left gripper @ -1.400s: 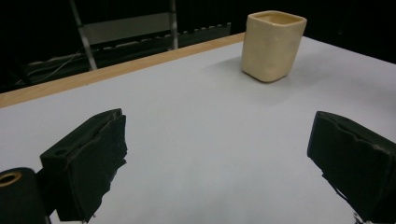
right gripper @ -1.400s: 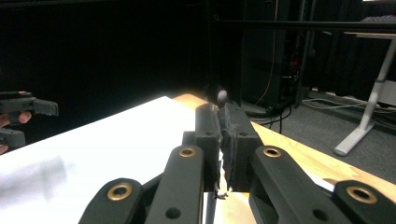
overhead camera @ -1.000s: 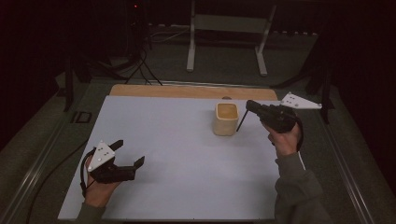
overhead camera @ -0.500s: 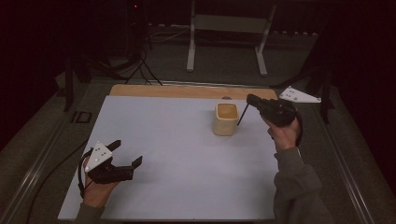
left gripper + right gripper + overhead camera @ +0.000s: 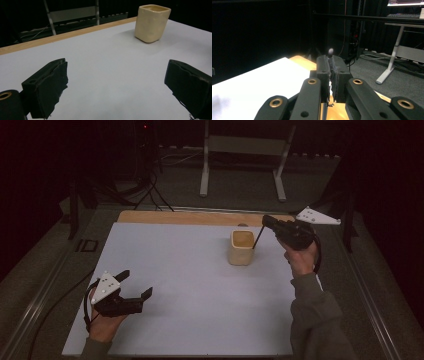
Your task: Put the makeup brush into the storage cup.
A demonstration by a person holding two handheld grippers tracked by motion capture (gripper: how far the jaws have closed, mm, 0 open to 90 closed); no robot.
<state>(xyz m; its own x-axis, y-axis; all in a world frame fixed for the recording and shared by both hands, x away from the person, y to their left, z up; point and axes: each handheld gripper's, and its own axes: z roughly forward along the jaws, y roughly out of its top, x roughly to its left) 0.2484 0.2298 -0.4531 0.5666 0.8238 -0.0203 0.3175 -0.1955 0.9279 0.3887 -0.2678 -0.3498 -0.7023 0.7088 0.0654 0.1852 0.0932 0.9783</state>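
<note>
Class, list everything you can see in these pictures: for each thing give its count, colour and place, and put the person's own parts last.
cup: one, cream, on the mat, right of centre toward the far edge.
stick: one, thin and dark, clamped in the right tool, slanting down beside the cup's right rim; whether it touches the cup cannot be told.
mat: one, white, covering most of the table.
table: one, wooden strip showing along the mat's far edge.
desk frame: one, grey, on the floor beyond the table.
left tool: one, black with grey plate, near left of the mat, jaws apart with nothing between them.
right tool: one, black with grey plate, right of the cup, shut on the stick.
hands: two, left, right.
</note>
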